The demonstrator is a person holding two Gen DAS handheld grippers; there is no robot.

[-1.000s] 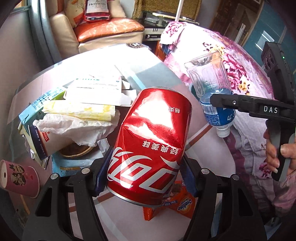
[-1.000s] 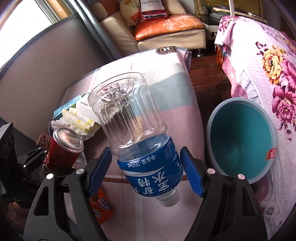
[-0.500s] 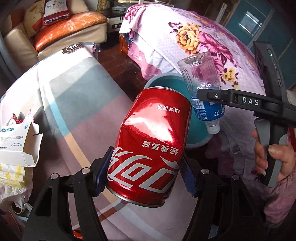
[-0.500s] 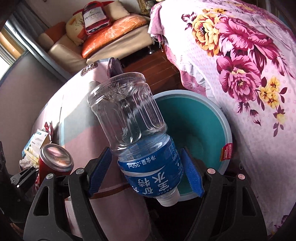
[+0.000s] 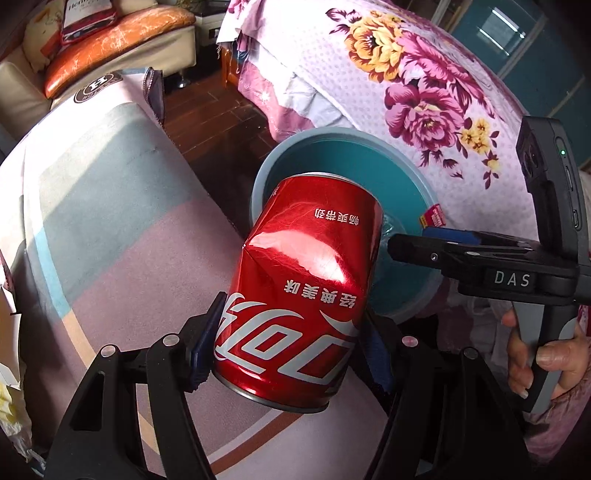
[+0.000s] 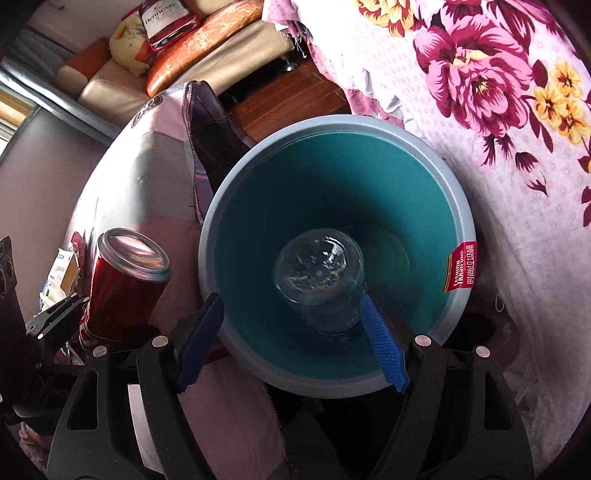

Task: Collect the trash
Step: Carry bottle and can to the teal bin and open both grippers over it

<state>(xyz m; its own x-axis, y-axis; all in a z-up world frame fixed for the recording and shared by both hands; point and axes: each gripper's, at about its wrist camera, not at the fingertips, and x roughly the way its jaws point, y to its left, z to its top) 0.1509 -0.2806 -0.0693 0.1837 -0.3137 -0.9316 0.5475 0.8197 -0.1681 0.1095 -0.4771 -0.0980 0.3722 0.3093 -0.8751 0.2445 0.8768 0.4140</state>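
My left gripper [image 5: 291, 350] is shut on a dented red cola can [image 5: 306, 291], held at the near left rim of a teal trash bin [image 5: 399, 173]. The can also shows in the right wrist view [image 6: 122, 284]. My right gripper [image 6: 291, 341] is open above the bin [image 6: 258, 206], its blue pads spread wide. A clear plastic water bottle [image 6: 321, 277] is blurred inside the bin, free of the pads. The right gripper's body [image 5: 480, 258] shows over the bin's right side in the left wrist view.
A table with a striped pink and grey cloth [image 5: 110, 221] lies left of the bin. A bed with a floral cover [image 5: 424, 85] stands right behind it. A sofa with an orange cushion [image 5: 118, 33] is at the back. Paper trash [image 6: 62, 269] lies on the table.
Both grippers swung from the table to the bin. The right gripper opened and let go of the water bottle, which now drops into the bin. The left still holds the can.
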